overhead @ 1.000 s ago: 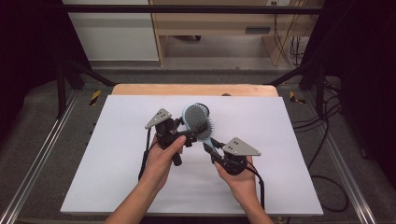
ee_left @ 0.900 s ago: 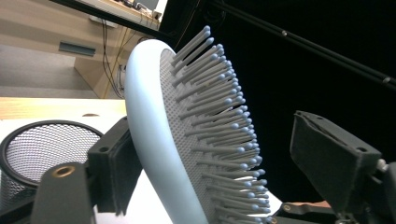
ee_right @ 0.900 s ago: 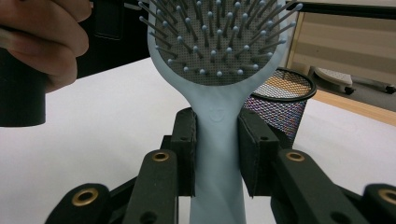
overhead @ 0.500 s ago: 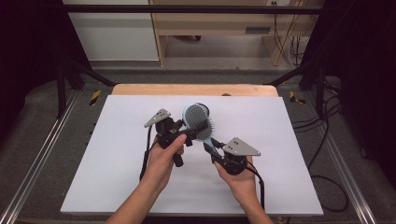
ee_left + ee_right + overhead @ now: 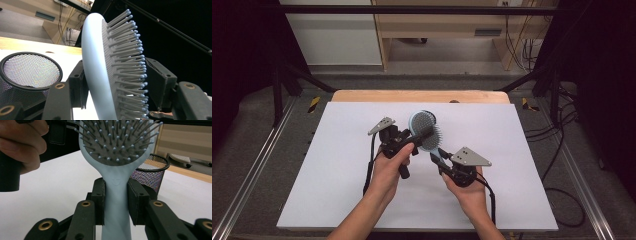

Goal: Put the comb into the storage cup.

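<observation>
Two grippers share one pale blue hairbrush (image 5: 426,131), held up over the white bench (image 5: 337,165). At left, the left gripper (image 5: 117,82) has just been closing its fingers around the brush head, one on the smooth back, one at the bristle tips. At right, the right gripper (image 5: 116,202) clamps the handle. Best to close gently, square across the head, so bristles don't bend. A mesh cup (image 5: 152,173) stands behind.

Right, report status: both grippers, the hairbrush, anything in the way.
Right gripper clamped on hairbrush handle. Left gripper jaws just closing around brush head, contact unclear. Mesh cup behind the brush, apart.
</observation>
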A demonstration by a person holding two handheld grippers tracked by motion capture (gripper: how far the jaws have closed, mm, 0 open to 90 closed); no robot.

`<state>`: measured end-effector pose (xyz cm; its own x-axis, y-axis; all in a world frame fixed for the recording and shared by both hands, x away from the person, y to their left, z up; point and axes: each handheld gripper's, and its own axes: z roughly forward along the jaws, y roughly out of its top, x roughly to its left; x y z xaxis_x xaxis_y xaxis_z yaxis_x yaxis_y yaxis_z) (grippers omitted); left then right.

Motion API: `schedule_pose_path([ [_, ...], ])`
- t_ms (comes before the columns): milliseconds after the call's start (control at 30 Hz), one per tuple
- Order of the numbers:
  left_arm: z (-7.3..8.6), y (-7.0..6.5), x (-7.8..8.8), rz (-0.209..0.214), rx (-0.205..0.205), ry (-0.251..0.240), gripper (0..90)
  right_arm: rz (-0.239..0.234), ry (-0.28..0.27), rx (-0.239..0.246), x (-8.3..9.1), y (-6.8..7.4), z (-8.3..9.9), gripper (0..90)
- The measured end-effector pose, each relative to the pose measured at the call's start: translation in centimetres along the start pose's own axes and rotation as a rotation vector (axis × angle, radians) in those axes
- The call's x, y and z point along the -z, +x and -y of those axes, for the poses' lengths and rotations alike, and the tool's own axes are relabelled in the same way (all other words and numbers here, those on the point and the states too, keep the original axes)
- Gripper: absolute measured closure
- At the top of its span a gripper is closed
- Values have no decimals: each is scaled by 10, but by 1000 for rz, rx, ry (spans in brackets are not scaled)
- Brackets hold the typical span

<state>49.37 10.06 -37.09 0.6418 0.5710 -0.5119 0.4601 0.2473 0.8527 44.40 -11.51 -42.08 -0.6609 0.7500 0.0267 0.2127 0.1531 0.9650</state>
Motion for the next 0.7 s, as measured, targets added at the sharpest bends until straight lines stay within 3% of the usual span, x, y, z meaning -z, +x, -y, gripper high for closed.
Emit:
schedule_pose_path([
  [300, 1, 3, 0, 11, 35, 7, 452, -23, 15, -20, -3, -3, 3, 698],
  [700, 2, 3, 0, 27, 49, 5, 478, -34, 28, -33, -5, -3, 5, 697],
])
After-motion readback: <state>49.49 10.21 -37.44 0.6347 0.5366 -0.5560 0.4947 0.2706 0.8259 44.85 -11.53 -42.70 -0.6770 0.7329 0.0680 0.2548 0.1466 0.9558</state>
